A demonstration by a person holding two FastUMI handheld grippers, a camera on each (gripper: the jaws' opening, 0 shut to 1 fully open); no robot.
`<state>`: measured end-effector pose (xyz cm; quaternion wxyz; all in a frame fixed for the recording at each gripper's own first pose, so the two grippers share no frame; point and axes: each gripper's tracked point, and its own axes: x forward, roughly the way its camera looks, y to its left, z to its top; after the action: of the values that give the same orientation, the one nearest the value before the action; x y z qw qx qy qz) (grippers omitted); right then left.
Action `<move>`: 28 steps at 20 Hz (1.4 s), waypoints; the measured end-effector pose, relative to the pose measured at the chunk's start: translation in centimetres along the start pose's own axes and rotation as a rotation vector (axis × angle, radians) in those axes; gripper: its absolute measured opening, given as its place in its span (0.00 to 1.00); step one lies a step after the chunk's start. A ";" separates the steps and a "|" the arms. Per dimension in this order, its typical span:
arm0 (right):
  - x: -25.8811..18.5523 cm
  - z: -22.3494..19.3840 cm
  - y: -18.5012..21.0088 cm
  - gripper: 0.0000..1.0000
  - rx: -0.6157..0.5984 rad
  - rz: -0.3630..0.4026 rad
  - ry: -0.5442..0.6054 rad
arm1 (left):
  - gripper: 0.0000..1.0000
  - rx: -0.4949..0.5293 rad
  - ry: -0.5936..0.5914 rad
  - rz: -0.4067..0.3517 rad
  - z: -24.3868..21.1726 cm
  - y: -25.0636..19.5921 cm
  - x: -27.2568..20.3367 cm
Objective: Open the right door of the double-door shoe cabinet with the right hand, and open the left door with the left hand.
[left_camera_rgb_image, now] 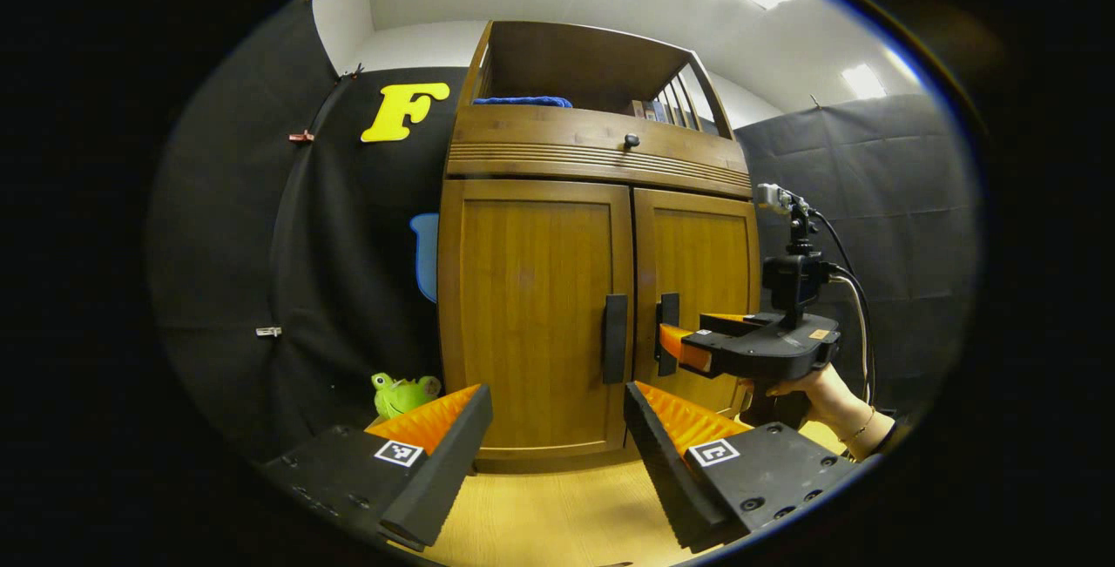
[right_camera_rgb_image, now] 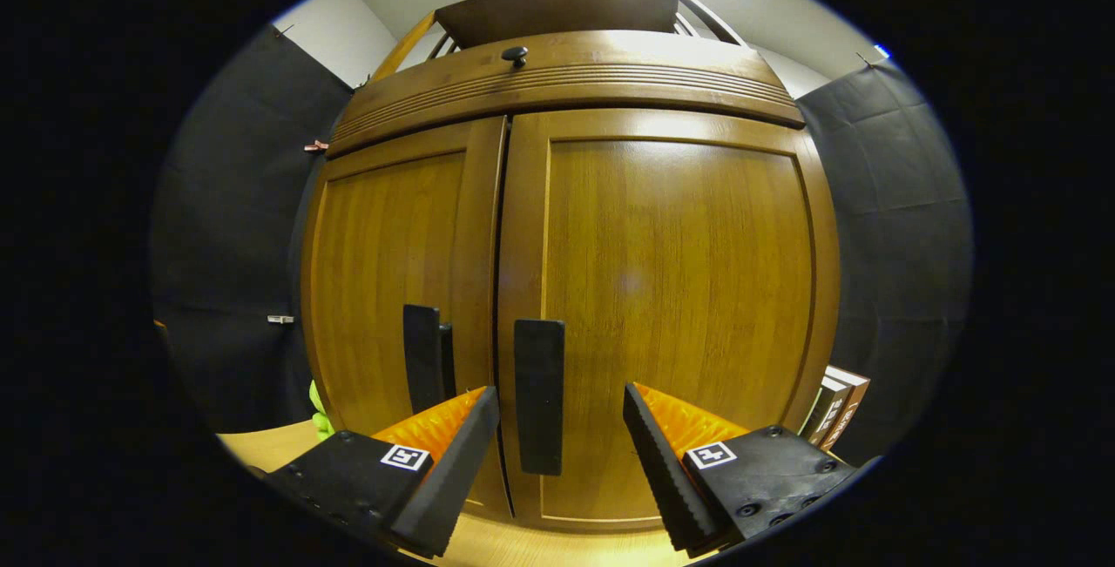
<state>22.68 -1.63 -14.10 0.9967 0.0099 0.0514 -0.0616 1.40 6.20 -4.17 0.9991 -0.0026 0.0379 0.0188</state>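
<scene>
The right gripper [left_camera_rgb_image: 675, 345], fingers spread, is hovering level at the right door's handle [right_camera_rgb_image: 538, 394]. The left gripper [left_camera_rgb_image: 557, 428], also spread, is facing the shut left door [left_camera_rgb_image: 533, 310], well apart.

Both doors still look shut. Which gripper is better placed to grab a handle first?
Right. The right gripper is open with the right door's handle between its fingers. The left gripper is open too but sits farther back from the left door's handle.
</scene>
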 end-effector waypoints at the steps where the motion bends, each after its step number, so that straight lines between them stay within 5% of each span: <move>1: 0.3 -0.2 -0.2 0.91 0.002 -0.011 0.000 | 0.95 0.001 0.001 0.005 -0.1 0.4 0.1; 3: 0.8 -0.3 -0.3 0.83 -0.007 -0.024 -0.009 | 0.95 -0.003 0.003 0.014 -0.2 0.9 0.5; 7: 2.1 -1.1 0.1 0.83 -0.005 -0.022 0.004 | 0.95 -0.014 0.018 0.036 -1.0 2.0 0.7; 12: 2.3 -1.4 0.9 0.41 -0.031 -0.018 0.001 | 0.95 -0.007 0.036 0.056 -1.7 3.1 0.6; 13: 2.3 -1.3 1.0 0.26 -0.047 -0.021 -0.010 | 0.95 -0.007 0.037 0.057 -1.8 3.2 0.6; 14: 2.2 -1.5 1.1 0.31 -0.043 -0.019 0.003 | 0.95 -0.009 0.039 0.059 -1.8 3.3 0.6; 15: 2.0 -1.3 1.1 0.17 -0.044 -0.013 0.005 | 0.95 -0.013 0.039 0.060 -1.9 3.5 0.4; 26: -2.8 -1.6 1.0 0.27 -0.064 0.069 0.073 | 0.95 -0.040 0.004 0.072 -0.8 2.3 -2.3; 28: -4.0 -1.5 0.8 0.17 -0.058 0.088 0.078 | 0.95 -0.042 0.006 0.066 -0.7 1.8 -2.7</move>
<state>18.67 -0.30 -15.13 0.9956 -0.0141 0.0913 -0.0159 -1.45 7.88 -4.70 0.9976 -0.0225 0.0404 0.0524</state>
